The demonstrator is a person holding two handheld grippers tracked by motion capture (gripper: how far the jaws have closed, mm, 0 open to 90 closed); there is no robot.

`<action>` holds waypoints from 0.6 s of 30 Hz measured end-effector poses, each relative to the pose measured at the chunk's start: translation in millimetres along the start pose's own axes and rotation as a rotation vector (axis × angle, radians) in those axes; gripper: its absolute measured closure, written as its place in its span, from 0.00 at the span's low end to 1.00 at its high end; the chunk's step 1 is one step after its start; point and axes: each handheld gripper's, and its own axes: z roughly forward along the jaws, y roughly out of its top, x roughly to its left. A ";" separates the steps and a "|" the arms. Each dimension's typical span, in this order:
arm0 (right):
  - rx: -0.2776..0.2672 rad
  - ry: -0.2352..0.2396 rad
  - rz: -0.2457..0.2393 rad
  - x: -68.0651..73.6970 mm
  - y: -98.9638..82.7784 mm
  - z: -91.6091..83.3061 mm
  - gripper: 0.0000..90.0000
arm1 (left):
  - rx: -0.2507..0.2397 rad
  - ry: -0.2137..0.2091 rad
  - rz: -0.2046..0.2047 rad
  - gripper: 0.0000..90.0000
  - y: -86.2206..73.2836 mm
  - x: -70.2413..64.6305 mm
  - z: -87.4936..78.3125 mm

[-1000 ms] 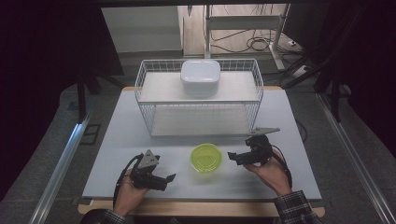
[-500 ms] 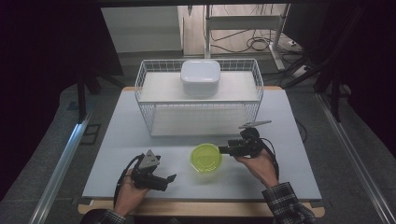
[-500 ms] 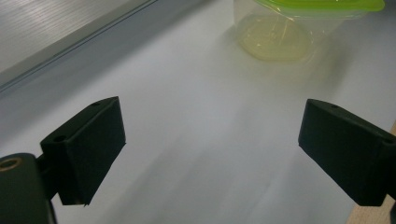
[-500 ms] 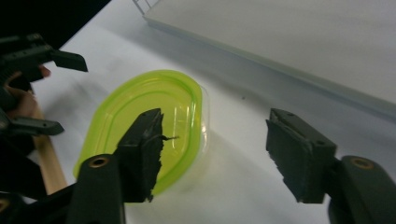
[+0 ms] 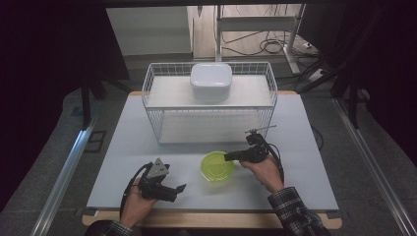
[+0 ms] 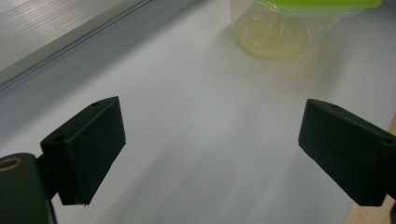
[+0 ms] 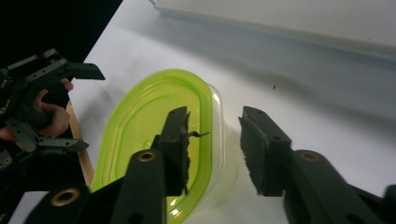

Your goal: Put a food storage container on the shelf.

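Container: a clear tub with a lime-green lid [image 5: 217, 166] sits on the white table [image 5: 123, 147], just in front of the wire basket [image 5: 210, 104].
High view: the right gripper [image 5: 229, 157] reaches the tub's right rim; the left gripper [image 5: 181, 188] rests on the table, left of the tub and apart from it, jaws spread and empty.
Left gripper view: the tub [image 6: 280, 32] lies ahead, beyond the wide-open jaws, cut off at the top edge.
Right gripper view: jaws have just been closing, one over the lid [image 7: 154, 130], one outside the wall, rim between them; a gap remains, so no grip yet.
Advice: the rim should probably be seated deep between the pads before pinching.
Unclear: whether the inner pad touches the lid; the tub's contents.
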 end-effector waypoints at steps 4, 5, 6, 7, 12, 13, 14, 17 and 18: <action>0.007 0.033 0.030 -2.7 -0.8 -0.3 0.88 | 0.000 0.000 0.005 0.08 0.2 -0.6 0.4; 0.006 0.037 0.034 -2.9 -1.2 -0.8 0.89 | 0.001 0.000 0.006 0.08 0.2 -0.7 0.3; 0.007 0.038 0.039 -2.8 -1.6 -1.5 0.89 | 0.001 0.000 0.007 0.08 0.2 -0.8 0.2; 0.003 0.052 0.042 -2.8 -2.0 -1.9 0.90 | 0.001 0.000 0.008 0.08 0.3 -0.8 0.2; -0.019 0.061 0.059 1.4 -1.8 -8.1 0.91 | 0.002 0.001 0.013 0.08 0.3 -1.1 0.2; -0.030 0.062 0.057 1.7 -1.7 -9.4 0.91 | 0.001 0.000 0.013 0.08 0.4 -1.2 0.2; -0.039 0.069 0.064 2.2 -1.7 -11.0 0.91 | 0.001 0.001 0.014 0.08 0.4 -1.3 0.1; -0.059 0.078 0.057 4.7 -1.1 -15.4 0.91 | -0.001 0.002 0.012 0.08 0.5 -1.3 0.2; -0.064 0.080 0.056 6.5 -0.7 -17.1 0.91 | -0.001 0.002 0.012 0.08 0.5 -1.3 0.1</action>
